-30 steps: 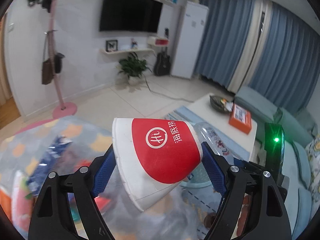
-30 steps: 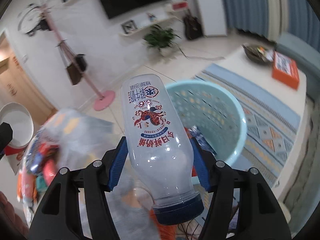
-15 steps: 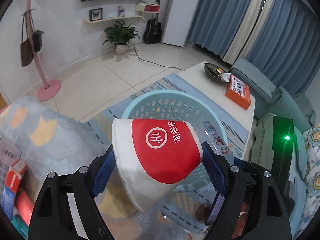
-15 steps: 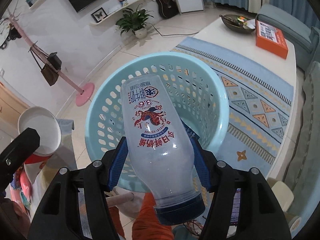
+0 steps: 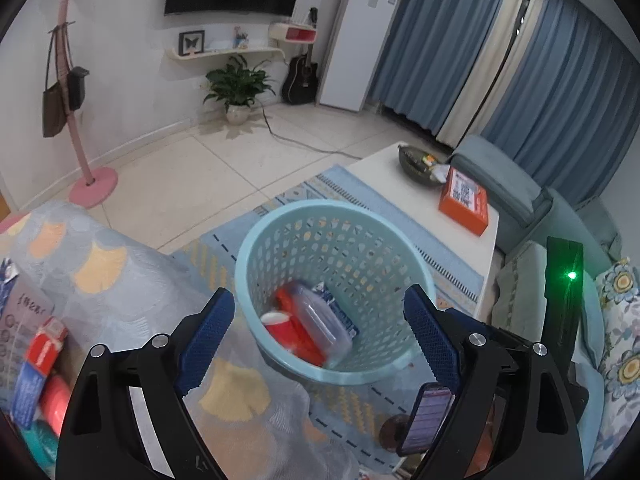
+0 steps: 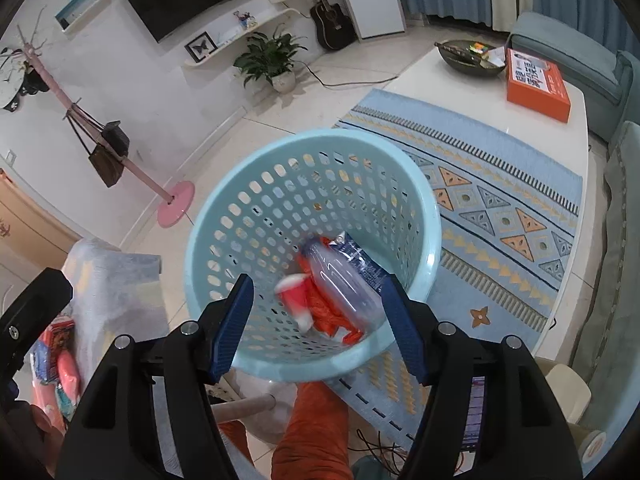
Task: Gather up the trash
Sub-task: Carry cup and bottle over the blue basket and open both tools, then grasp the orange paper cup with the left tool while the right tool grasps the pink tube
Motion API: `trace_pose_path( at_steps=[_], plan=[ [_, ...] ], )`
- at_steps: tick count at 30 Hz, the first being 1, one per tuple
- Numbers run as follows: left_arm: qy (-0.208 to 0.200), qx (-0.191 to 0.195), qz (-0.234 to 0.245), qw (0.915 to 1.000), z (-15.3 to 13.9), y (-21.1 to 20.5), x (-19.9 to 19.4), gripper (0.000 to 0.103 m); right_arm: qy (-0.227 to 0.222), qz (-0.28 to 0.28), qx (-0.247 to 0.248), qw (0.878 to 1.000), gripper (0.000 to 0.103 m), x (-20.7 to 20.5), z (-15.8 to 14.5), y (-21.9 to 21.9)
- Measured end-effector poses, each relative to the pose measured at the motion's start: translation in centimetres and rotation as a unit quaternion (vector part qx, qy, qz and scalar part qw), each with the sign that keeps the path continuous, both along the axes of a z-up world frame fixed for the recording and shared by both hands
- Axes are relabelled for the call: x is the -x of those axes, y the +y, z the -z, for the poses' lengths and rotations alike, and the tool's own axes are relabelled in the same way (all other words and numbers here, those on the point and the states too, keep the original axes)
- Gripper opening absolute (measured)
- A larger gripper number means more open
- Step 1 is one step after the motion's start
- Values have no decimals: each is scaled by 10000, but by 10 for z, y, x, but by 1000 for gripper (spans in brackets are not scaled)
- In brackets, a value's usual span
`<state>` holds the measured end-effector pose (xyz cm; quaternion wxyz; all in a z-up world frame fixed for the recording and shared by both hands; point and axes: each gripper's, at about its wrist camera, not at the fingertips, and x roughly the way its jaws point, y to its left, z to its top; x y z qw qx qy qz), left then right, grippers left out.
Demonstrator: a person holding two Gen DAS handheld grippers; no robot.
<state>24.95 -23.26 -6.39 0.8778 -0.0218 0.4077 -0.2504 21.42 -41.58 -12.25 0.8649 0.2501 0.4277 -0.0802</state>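
A light blue perforated basket stands on the rug below both grippers. Inside it lie a red and white paper cup, blurred, and a clear plastic bottle, beside a dark blue wrapper and an orange wrapper. My left gripper hangs over the near rim, its jaws opening with nothing between them. My right gripper is likewise above the basket, jaws opening and empty. The left gripper's black body shows at the left of the right wrist view.
A table under a patterned grey cloth at left carries more packets. A white coffee table bears an orange box and a dark bowl. A phone, a person's orange trouser leg and a pink coat stand are nearby.
Both grippers moved over the basket and let go. The paper cup left the left jaws and the bottle left the right jaws; both now lie in the basket.
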Motion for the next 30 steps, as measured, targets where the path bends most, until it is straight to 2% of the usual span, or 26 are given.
trace_pose_path(
  at_steps=[5,12,16,18,23,25,30],
  plan=[
    [-256,313,-118,9991,-24,27,25,85,-292,-194,133,9993,63,13,-27,20],
    [-701,603,-548,9942,-57,94,74,85,-981,-830,426,9908,63,37,-84,80],
    [-916,485,-975,9898,-71,140,103,85,-1303,-1328,558,9809,63,49,-109,125],
    [-1002,306,-1237,9868,-76,168,117,85,-1428,-1600,618,9748,63,54,-118,149],
    [-1041,-24,-1933,9756,-77,247,142,88,-1581,-2166,740,9605,63,61,-128,204],
    [-968,-164,-2222,9700,-71,281,149,90,-1568,-2383,731,9556,63,61,-129,226],
    [-494,-276,-2525,9659,-46,348,151,92,-1494,-2825,661,9452,63,62,-126,277]
  ],
)
